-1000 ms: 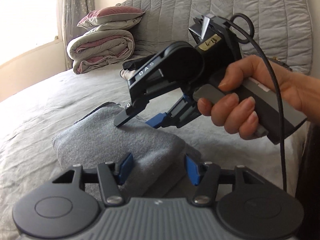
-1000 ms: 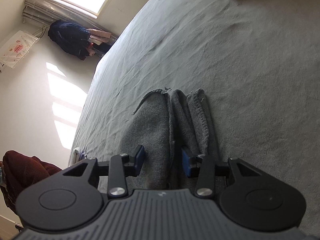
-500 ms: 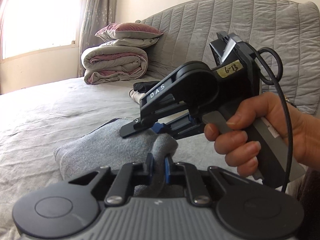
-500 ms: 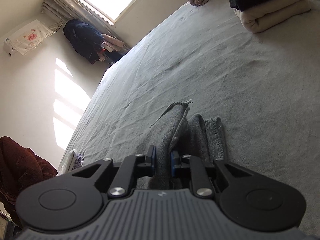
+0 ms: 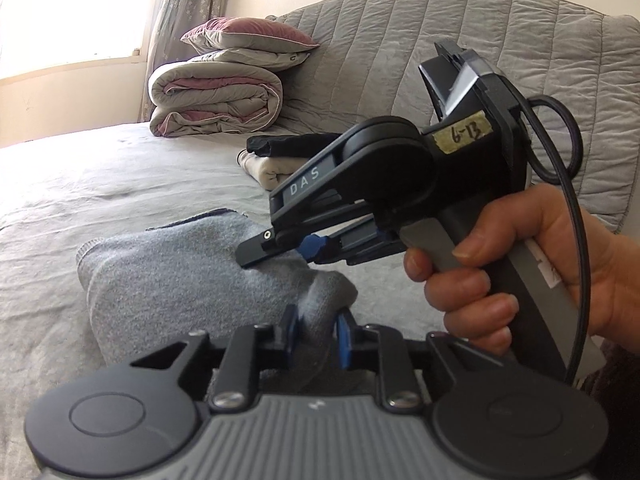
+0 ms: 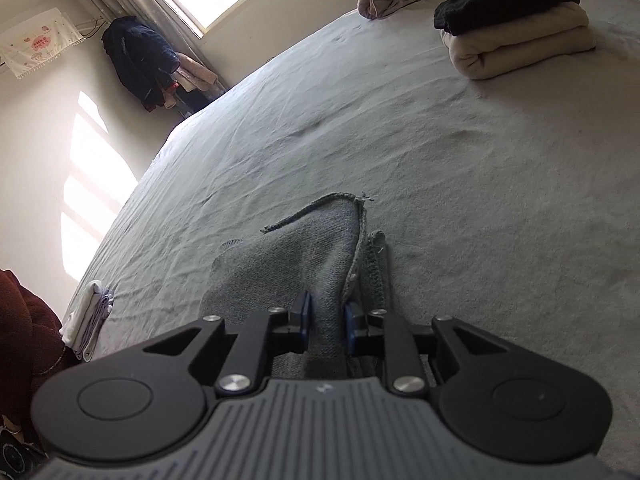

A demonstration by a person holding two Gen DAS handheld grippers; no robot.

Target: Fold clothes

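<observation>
Holding the gray cloth (image 5: 192, 280) in both grippers now, where a second ago both sets of blue pads stood wide apart above it. Left gripper (image 5: 316, 330) pinched tight on a bunched corner at 6 o'clock of its own view. Right gripper (image 6: 326, 320) pinched tight on a raised ridge of the same cloth, also at 6 o'clock of its view. Near end of the cloth pulled up off the bed (image 6: 480, 208) into a little tent; far end flat on the sheet, frayed edge toward 12 o'clock. Means the grab is done and the cloth looks ready to be lifted and laid over for a fold.

Seen from the left view, right gripper (image 5: 288, 246) close by at 2 o'clock, right hand (image 5: 520, 276) around its handle, so little room between the two tools. Lots of bare sheet ahead toward 12 o'clock and off to 9 o'clock in the right view. Stack of folded clothes (image 6: 516, 36) far off at 1 o'clock, rolled blanket (image 5: 216, 100) at 11 o'clock in the left view, small white pile (image 6: 88, 316) near the bed edge at 8 o'clock. Bed edge runs along the left side in the right view, so best to fold away from it.
</observation>
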